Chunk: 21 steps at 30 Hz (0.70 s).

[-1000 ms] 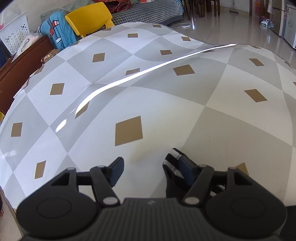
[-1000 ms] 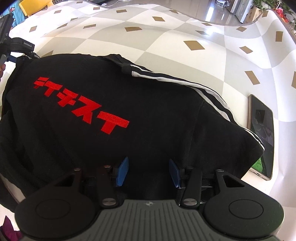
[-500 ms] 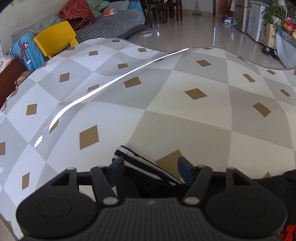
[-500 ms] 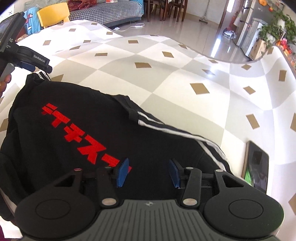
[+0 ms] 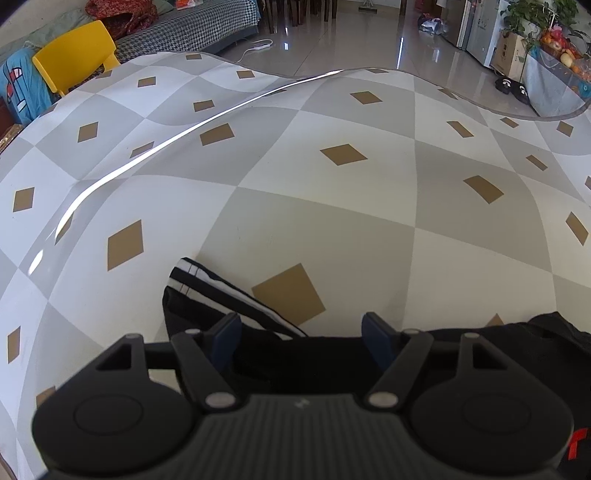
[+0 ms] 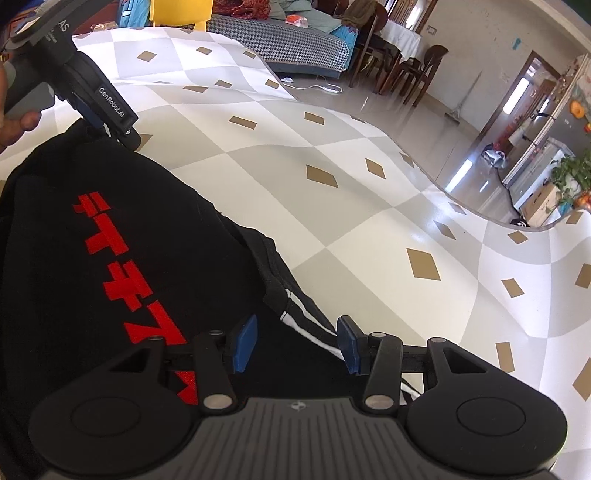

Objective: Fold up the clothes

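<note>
A black garment (image 6: 110, 236) with red characters and white-striped sleeves lies spread on the checked table (image 6: 332, 229). In the left wrist view its striped sleeve end (image 5: 207, 288) rests flat on the cloth just ahead of my left gripper (image 5: 301, 332). Those jaws are opening; black fabric lies under and between them, but the pads do not press on it. The left gripper (image 6: 125, 131) also shows at the garment's far corner, held by a hand (image 6: 14, 122). My right gripper (image 6: 297, 341) hovers open over the other striped sleeve (image 6: 306, 321).
The table's curved far edge (image 5: 369, 70) drops to a shiny tiled floor (image 5: 351, 33). A yellow chair (image 5: 74, 51) and a sofa (image 5: 192, 26) stand beyond the left side. Bare cloth stretches ahead of both grippers.
The left gripper slid right along the table, laid the striped sleeve end down and widened its jaws. The right view rolled and swung right; the phone left the picture.
</note>
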Motion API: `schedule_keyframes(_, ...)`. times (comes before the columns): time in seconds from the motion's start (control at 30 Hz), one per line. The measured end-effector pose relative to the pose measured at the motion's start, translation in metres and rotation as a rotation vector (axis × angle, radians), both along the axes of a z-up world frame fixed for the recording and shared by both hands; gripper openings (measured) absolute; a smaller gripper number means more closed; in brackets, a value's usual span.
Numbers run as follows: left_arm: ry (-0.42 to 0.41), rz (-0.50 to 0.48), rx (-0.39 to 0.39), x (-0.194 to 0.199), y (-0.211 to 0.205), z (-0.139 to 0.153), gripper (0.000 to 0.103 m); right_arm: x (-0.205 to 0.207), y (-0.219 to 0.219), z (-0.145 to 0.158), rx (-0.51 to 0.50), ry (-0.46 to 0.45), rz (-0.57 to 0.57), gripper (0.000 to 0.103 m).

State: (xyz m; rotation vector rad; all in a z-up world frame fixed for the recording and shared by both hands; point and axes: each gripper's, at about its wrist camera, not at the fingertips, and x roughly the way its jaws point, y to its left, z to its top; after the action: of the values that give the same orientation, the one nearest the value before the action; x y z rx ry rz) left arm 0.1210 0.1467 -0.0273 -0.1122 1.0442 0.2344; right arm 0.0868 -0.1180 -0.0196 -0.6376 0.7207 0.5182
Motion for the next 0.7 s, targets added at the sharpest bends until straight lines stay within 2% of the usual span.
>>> schedule_keyframes(0.13,0.009,-0.02,0.001,0.003,-0.007,-0.002,0.074,0.008,0.003,-0.01,-0.027,-0.002,0.021,0.044)
schedule_keyframes(0.2,0.016,-0.029,-0.006,0.004,-0.009,-0.003,0.074,0.013,0.003,-0.014,-0.031,0.004,0.003,0.039)
schedule_keyframes(0.3,0.022,-0.039,-0.009,0.004,-0.013,-0.004,0.074,0.023,0.0,-0.013,0.008,0.027,-0.046,0.024)
schedule_keyframes(0.33,0.023,-0.042,-0.014,0.004,-0.014,-0.004,0.074,0.026,-0.003,-0.011,0.033,0.037,-0.073,0.018)
schedule_keyframes(0.43,0.028,-0.047,-0.033,0.005,-0.015,-0.004,0.075,0.041,-0.015,-0.004,0.153,0.101,-0.189,0.012)
schedule_keyframes(0.57,0.031,-0.051,-0.069,0.005,-0.017,-0.003,0.075,0.059,-0.033,0.003,0.314,0.188,-0.342,0.012)
schedule_keyframes(0.7,0.036,-0.075,-0.1,0.005,-0.021,-0.002,0.075,0.073,-0.046,0.005,0.406,0.21,-0.473,0.011)
